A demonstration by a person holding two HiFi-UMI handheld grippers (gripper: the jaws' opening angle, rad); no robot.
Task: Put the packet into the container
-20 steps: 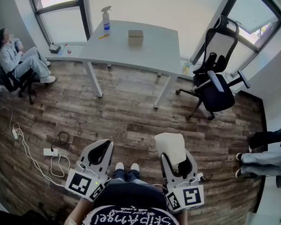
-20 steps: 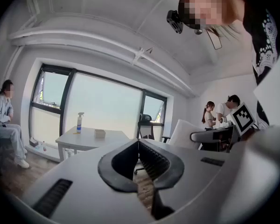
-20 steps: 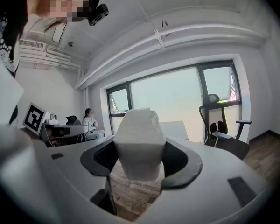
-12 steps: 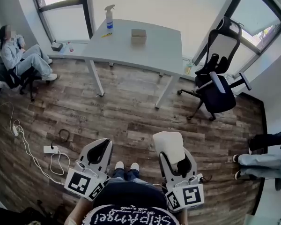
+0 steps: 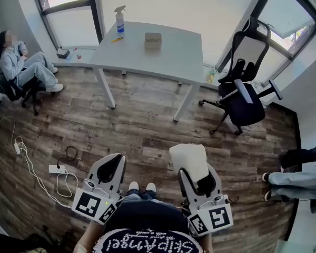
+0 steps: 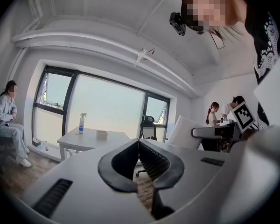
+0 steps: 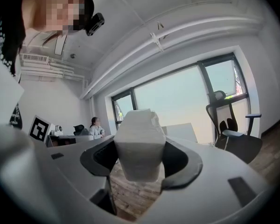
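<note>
A white packet [image 5: 188, 160] stands up between the jaws of my right gripper [image 5: 196, 174], which is shut on it, low and right of centre in the head view. In the right gripper view the packet [image 7: 139, 143] fills the gap between both pads. My left gripper [image 5: 111, 167] is level beside it, jaws meeting at the tips with nothing between them [image 6: 139, 142]. The container, a small tan open box [image 5: 153, 40], sits on a white table [image 5: 174, 57] far ahead across the room. It also shows in the left gripper view as a box [image 6: 101, 134] on the table.
A spray bottle [image 5: 119, 21] stands on the table's far left corner. A black office chair [image 5: 242, 94] is to the table's right. A seated person [image 5: 21, 67] is at the far left. A power strip with cables [image 5: 55, 169] lies on the wood floor at my left; someone's legs [image 5: 300, 178] at the right.
Almost nothing differs: both grippers hold their places, the packet stays in the right one, and the head view has only swayed slightly.
</note>
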